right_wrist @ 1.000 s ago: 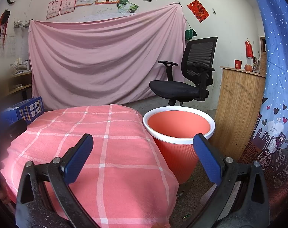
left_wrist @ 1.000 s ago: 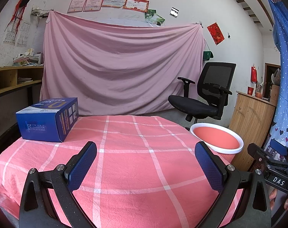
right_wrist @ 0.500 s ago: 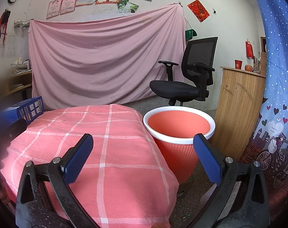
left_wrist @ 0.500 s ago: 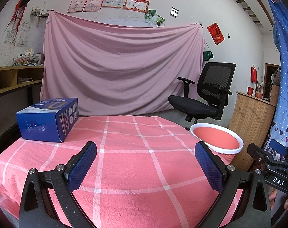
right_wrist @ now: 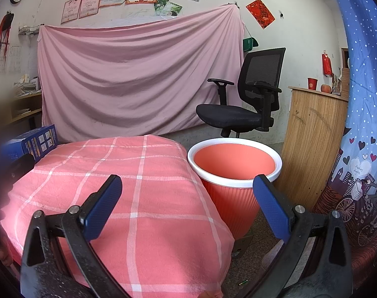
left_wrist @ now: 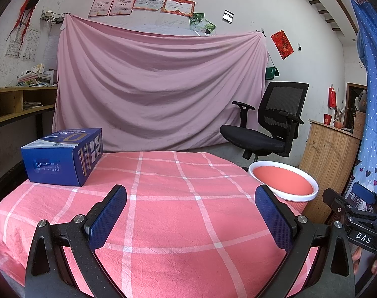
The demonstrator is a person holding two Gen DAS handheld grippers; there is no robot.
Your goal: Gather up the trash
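A blue cardboard box (left_wrist: 61, 156) lies on the far left of the table with the pink checked cloth (left_wrist: 178, 213); it also shows in the right wrist view (right_wrist: 30, 142). An orange bin with a white rim (right_wrist: 234, 173) stands on the floor right of the table, and shows in the left wrist view (left_wrist: 284, 182). My left gripper (left_wrist: 190, 206) is open and empty above the table's near part. My right gripper (right_wrist: 187, 196) is open and empty above the table's right edge, near the bin. The right gripper's body (left_wrist: 357, 213) shows at the left view's right edge.
A black office chair (right_wrist: 245, 101) stands behind the bin. A wooden cabinet (right_wrist: 312, 139) is right of the bin, with a blue patterned curtain (right_wrist: 362, 124) beside it. A pink sheet (left_wrist: 158, 94) hangs behind the table. A wooden shelf (left_wrist: 19, 101) is at the left.
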